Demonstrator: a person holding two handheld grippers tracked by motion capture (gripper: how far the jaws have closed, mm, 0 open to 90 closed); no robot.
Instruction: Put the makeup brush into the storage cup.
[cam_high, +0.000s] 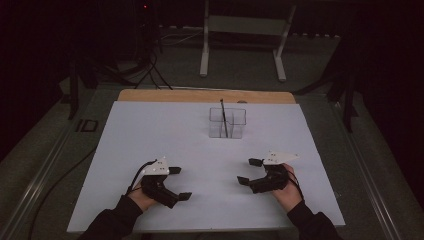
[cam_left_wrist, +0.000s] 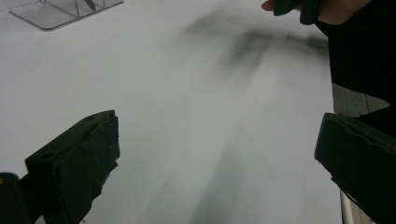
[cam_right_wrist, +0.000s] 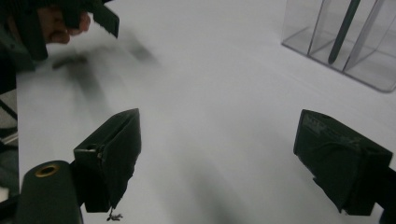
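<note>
A clear plastic divided holder (cam_high: 227, 122) stands on the white sheet (cam_high: 165, 135) toward the table's far middle, with a dark pen (cam_high: 223, 117) upright in it. The holder (cam_right_wrist: 345, 42) and the pen (cam_right_wrist: 343, 30) sit at the upper right of the right gripper view, and the holder's corner (cam_left_wrist: 60, 11) at the upper left of the left gripper view. My left gripper (cam_high: 180, 183) rests near the front left, open and holding nothing. My right gripper (cam_high: 249, 171) is near the front right, also open and holding nothing. Both point inward toward each other.
A strip of wooden tabletop (cam_high: 205, 96) runs along the sheet's far edge. A white metal frame (cam_high: 245, 30) stands on the floor behind. Cables (cam_high: 147, 70) lie at the far left. A small dark object (cam_high: 89, 125) sits on the table's left rail.
</note>
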